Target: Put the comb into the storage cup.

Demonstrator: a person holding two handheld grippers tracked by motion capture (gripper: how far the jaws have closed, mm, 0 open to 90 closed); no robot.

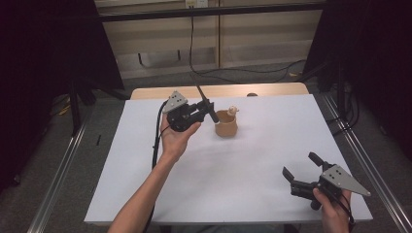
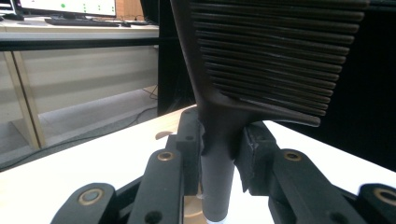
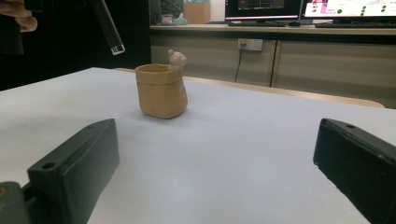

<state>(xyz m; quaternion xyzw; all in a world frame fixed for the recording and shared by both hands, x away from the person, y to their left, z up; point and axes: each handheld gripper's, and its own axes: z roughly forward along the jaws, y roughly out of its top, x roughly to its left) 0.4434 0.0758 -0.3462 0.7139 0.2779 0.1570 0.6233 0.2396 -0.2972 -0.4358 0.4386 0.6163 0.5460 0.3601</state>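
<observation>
- Left gripper was raised above the table, at about 11 o'clock of the white surface in the high view, held in the person's left hand.
- Its jaws were pressed together on the handle of a black comb; in the left gripper view the handle ran down between both jaws and the ribbed teeth fanned out above them.
- In the high view the comb stood tilted, its thin end toward 11 o'clock and its thicker end toward 5 o'clock, close above the rim of the pot.
- The tan pot sat on the table just at 3 o'clock of the left gripper, upright, with a small pale figure at its rim on the 1 o'clock side.
- Whether the comb touched the pot could not be told from the high view; in the right gripper view the comb's lower end hung apart from the pot, up at its 11 o'clock.
- Right gripper was low at about 5 o'clock of the table, well apart from the pot, held in the right hand.
- Its jaws were spread wide with nothing between them; the right gripper view showed bare table between the two black jaws and the pot ahead.
</observation>
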